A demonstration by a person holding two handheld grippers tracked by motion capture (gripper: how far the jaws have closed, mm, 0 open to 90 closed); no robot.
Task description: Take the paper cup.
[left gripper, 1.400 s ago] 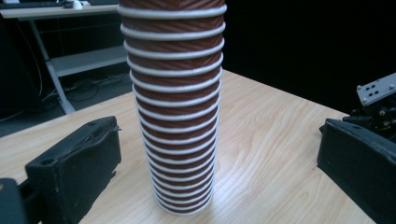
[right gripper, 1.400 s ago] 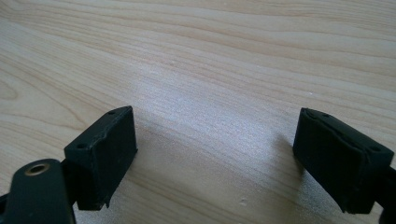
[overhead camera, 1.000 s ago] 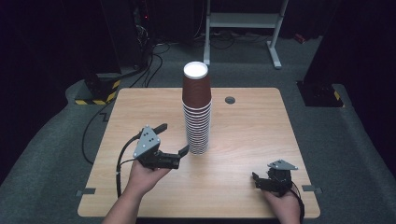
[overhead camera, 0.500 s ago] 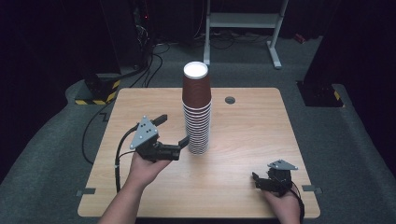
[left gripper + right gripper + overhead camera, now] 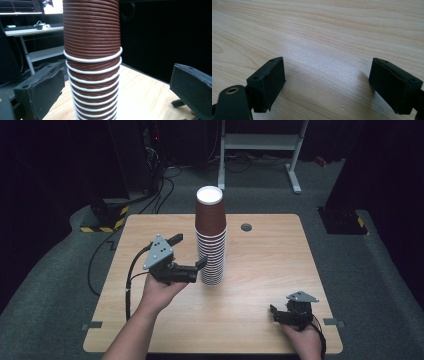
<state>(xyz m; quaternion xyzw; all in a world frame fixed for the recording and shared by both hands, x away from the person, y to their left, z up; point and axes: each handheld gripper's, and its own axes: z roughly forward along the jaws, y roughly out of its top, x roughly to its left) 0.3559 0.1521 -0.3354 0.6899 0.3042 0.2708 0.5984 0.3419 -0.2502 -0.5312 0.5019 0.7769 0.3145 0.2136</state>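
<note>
— Where's the stack of brown paper cups [image 5: 210, 240]?

— Upright near the middle of the wooden table [image 5: 260, 320], a little toward the far edge, white rims ringing its lower part.

— And the left gripper [image 5: 190, 254]?

— Raised just left of the stack, jaws spread wide; in the left gripper view the cups stand between them, touching neither.

— The right gripper [image 5: 273, 312]?

— Low at the table's near right corner, well apart from the cups, jaws wide over bare wood
</note>
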